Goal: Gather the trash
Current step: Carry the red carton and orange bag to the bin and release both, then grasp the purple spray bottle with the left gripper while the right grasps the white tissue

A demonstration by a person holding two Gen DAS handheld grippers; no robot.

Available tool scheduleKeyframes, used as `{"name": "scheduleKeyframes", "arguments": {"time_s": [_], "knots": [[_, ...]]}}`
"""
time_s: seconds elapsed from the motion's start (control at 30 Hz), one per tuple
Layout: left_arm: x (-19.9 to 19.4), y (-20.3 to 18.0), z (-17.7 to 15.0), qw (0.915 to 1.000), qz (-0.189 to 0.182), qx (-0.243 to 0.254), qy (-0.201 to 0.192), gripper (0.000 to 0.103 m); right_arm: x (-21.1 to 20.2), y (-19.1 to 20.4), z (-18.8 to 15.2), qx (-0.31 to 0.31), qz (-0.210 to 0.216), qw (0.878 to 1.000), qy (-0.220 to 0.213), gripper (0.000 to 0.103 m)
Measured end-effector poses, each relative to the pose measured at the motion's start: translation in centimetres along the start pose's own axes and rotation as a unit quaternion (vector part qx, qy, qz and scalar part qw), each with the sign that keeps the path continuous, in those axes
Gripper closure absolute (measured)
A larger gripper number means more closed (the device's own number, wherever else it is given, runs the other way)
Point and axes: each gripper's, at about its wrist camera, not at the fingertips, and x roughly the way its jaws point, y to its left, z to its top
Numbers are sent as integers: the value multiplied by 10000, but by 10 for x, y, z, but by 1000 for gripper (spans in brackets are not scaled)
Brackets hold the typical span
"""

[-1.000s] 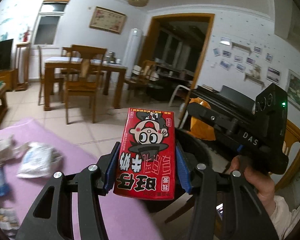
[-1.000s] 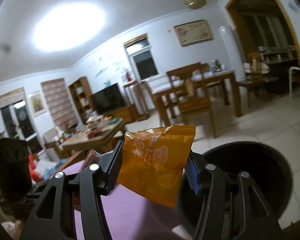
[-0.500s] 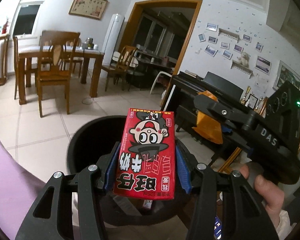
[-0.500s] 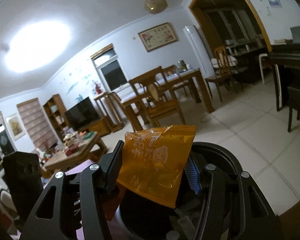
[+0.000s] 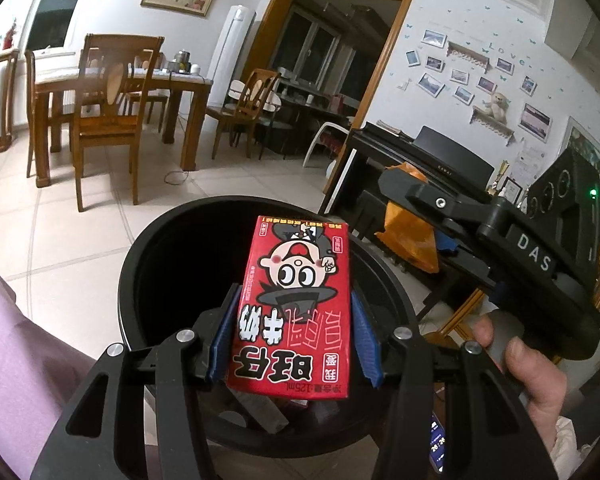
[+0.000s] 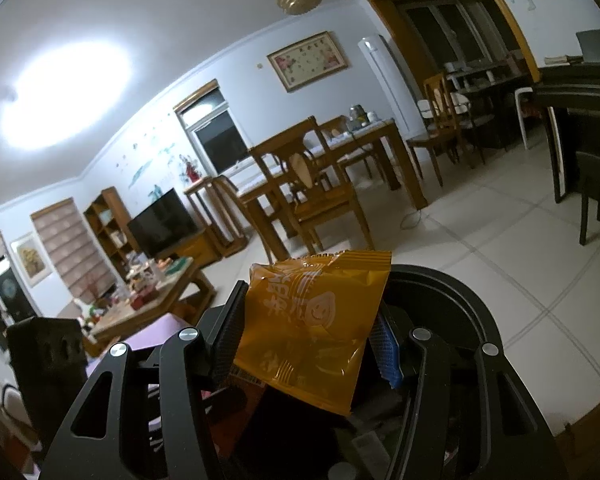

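The left gripper (image 5: 294,336) has its blue-padded fingers (image 5: 223,340) clamped on the sides of a small red drink carton with a cartoon face (image 5: 294,304), held upside down. Just beyond and below those fingers gapes the round black plastic trash bin (image 5: 172,264). The right gripper (image 6: 312,340) pinches a crinkled orange foil snack wrapper (image 6: 316,328) between its fingers, with the same bin's rim (image 6: 452,292) directly beneath and ahead.

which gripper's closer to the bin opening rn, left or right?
Left, slightly, as a judgement. The left gripper holds the red carton right over the bin mouth. The right gripper, with its orange wrapper, sits by the far rim.
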Motion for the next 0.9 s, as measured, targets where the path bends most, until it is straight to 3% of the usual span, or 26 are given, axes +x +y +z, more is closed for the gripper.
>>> {"name": "scheduleKeyframes", "arguments": {"time_s": [0.37,0.43,0.47,0.5,0.8,0.9], "knots": [[4,-3,-1,9999,61,67,124,51,23,12,-11,6,90,9999,83,44],[6,-4,-2,9998,122,77,143,36,26,7,-12,23,144,9998,105,38],[5,-5,-2,9997,199,77,99,22,26,7,-12,39,143,9999,81,30],[3,-5,-1,9996,255,94,29,18,26,7,-13,61,167,9998,18,28],[6,-12,-3,9989,339,316,44,15,19,16,-18,-5,309,9995,-71,8],[7,-14,-4,9984,401,392,19,6,16,14,-21,77,312,9995,-40,6]]}}
